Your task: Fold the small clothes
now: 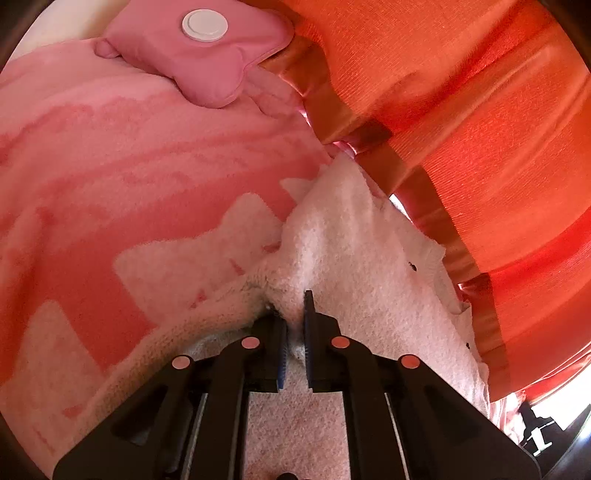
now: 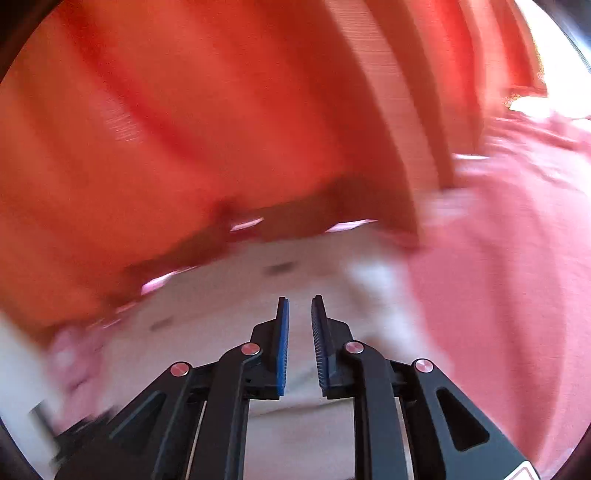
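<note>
A small white fluffy garment (image 1: 351, 236) lies on a pink and white blanket (image 1: 110, 166), with small dark dots on its right part. My left gripper (image 1: 291, 306) is shut on a raised fold of this garment, and the cloth bunches up between the blue pads. In the blurred right wrist view, my right gripper (image 2: 300, 301) hovers over the white garment (image 2: 229, 314). A narrow gap shows between its blue pads and nothing is in it.
An orange curtain (image 1: 461, 92) with a darker hem hangs right behind the garment and fills the top of the right wrist view (image 2: 184, 129). A pink cushion (image 1: 229, 70) bearing a white disc (image 1: 204, 24) lies at the far left. The pink blanket (image 2: 498, 277) spreads to the right.
</note>
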Tool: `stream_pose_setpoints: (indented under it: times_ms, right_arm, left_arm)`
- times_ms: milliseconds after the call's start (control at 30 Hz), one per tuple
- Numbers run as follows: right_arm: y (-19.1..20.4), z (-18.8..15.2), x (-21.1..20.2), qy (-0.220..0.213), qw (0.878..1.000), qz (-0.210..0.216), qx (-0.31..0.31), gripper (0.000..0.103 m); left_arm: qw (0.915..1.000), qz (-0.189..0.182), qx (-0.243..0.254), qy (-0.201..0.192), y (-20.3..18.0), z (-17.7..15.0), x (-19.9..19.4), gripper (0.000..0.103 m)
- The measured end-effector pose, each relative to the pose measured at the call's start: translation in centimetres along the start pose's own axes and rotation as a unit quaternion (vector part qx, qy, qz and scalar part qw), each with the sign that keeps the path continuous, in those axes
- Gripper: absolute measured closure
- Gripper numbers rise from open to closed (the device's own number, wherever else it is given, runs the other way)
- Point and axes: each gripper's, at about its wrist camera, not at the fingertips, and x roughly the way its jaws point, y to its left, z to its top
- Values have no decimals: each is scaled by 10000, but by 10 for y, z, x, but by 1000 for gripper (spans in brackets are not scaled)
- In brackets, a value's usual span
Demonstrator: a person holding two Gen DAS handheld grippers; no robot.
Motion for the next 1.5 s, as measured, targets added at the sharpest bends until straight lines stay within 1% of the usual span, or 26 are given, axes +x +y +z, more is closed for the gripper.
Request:
stream_pose_setpoints:
  times_ms: [67, 100, 167, 233, 300, 333, 400, 500, 600, 633, 667, 767, 833, 867, 900, 967, 1000, 1033, 1100, 1133, 1233, 1300, 1333, 1400, 1467, 1500]
  right_arm:
    - [68, -11, 29, 460, 9918, 451, -1101, 92]
    - [99, -17, 51, 762, 9828, 639, -1558, 93]
    - [146, -29, 97, 1260, 9673, 856, -2029, 97]
    - [177, -37, 147, 1668, 9550, 767, -2331, 98]
    - [195, -40, 194, 2012, 9463, 604, -2456, 99]
    - [203, -45, 229, 2169, 9424, 416, -2513, 101]
    - [210, -46, 247, 1866, 9477, 367, -2563, 103]
    - [215, -31, 269, 2012, 9546, 174, -2192, 103]
    - [208, -28, 235, 1763, 9620, 397, -2048, 103]
    - [198, -30, 217, 1631, 9638, 504, -2047, 103]
    - [184, -32, 204, 1537, 9655, 443, -2056, 103]
    - [119, -38, 176, 1427, 9731, -136, -1805, 103]
    - [75, -32, 139, 1275, 9833, 19, -1297, 103]
    - [56, -30, 116, 1048, 9873, -61, -1196, 103]
    - [48, -28, 108, 905, 9887, -171, -1180, 103]
    - [9, -28, 93, 666, 9886, -821, -1071, 103]
    - [-8, -27, 92, 691, 9865, -1109, -992, 103]
    - [-36, -26, 93, 734, 9874, -1198, -722, 103]
    - [-60, -24, 82, 698, 9952, -689, -71, 103]
    - [-60, -20, 78, 671, 9953, -692, 71, 103]
    - [-50, -12, 69, 298, 9933, -1099, -173, 102]
    - [-61, -16, 81, 593, 9899, -1280, -165, 103]
    - [-78, -19, 73, 508, 9937, -999, -2, 103]
    - [-84, -13, 70, 600, 9946, -797, 285, 103]
    - [-84, -6, 50, 566, 9929, -1016, 264, 103]
    - [-80, -7, 34, 519, 9926, -1077, 227, 93]
  left_arm:
    - [10000, -13, -33, 11, 1, 0, 0, 95]
    - [10000, -22, -44, 18, 2, 0, 0, 95]
    - [10000, -55, -71, 30, 4, 0, 1, 95]
    - [9999, -76, -87, 20, 5, -1, 1, 95]
    - [10000, -63, -55, 0, 5, -2, 1, 95]
    - [10000, -50, -36, -10, 5, -2, 1, 95]
    - [10000, -43, -13, -11, 4, -2, 1, 95]
    - [9999, -107, -58, 4, 6, -2, 1, 95]
    - [9999, -134, -89, 10, 8, -2, 1, 95]
    - [9999, -131, -89, 10, 8, -2, 1, 95]
    - [9999, -124, -83, 8, 8, -2, 1, 95]
    - [9999, -101, -64, -8, 7, -3, 1, 95]
    - [9999, -97, -59, -20, 6, -3, 1, 95]
    - [9999, -100, -64, -27, 6, -3, 1, 95]
    - [9999, -98, -64, -34, 6, -3, 1, 95]
    - [10000, -71, -43, -50, 5, -3, 1, 95]
    - [10000, -55, -27, -59, 5, -3, 2, 95]
    - [10000, -48, -18, -62, 5, -3, 2, 95]
    - [10000, -39, -2, -68, 4, -3, 3, 95]
    - [10000, -35, 3, -68, 4, -3, 3, 95]
    - [10000, 20, 55, -78, 2, -3, 3, 95]
    - [9999, 65, 105, -85, 0, -3, 2, 95]
    - [9999, 68, 113, -84, 0, -4, 2, 94]
    - [9999, 63, 115, -82, 1, -3, 2, 94]
    - [9999, 29, 112, -66, 1, -3, 0, 94]
    - [9999, 20, 99, -32, 1, -3, -3, 93]
